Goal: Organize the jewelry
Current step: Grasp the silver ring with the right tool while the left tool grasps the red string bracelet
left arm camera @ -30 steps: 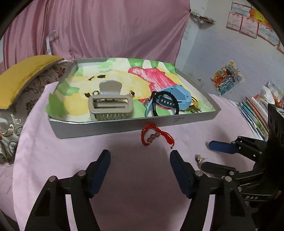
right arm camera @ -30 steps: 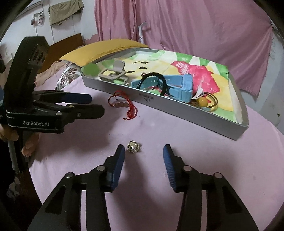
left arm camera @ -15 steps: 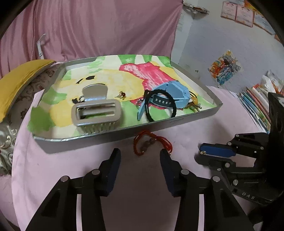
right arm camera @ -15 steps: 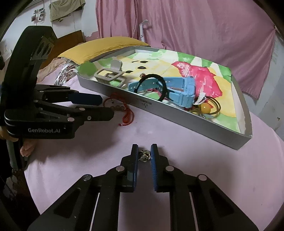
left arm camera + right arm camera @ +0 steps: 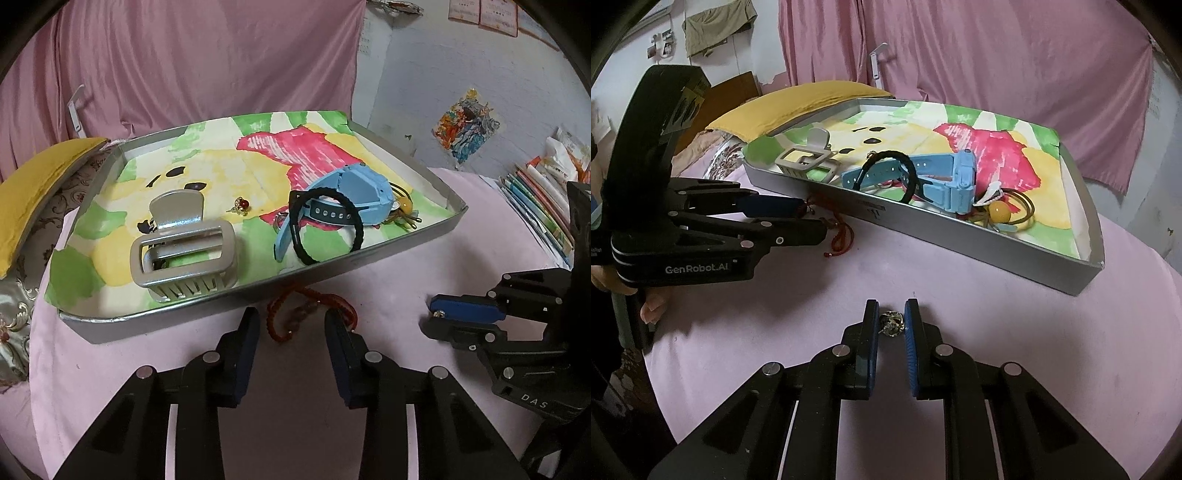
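The right gripper (image 5: 892,325) is pinched tight on a small earring (image 5: 893,324) — a knobbly gold-and-silver stud, glinting between the blue pads, down on the pink cloth (image 5: 997,317) well in front of the tray's near wall. The left gripper (image 5: 291,325) has just been narrowing its jaws, and they stand either side of a red cord bracelet (image 5: 306,314) without pressing it. That bracelet is a braided red loop with a few brownish beads strung in the middle, lying on the cloth right against the near wall of the tray (image 5: 369,264), part of it tucked under the rim's shadow.

Inside the tray, on its bright painted paper lining, a grey claw hair clip (image 5: 183,251) sits toward the near left corner. A light blue watch (image 5: 354,192) with a black hair tie (image 5: 327,225) leaning over its strap lies toward the right — behind it a tangle of rings and a yellow bead (image 5: 999,213). A tiny red-stoned earring (image 5: 241,205) rests mid-tray.
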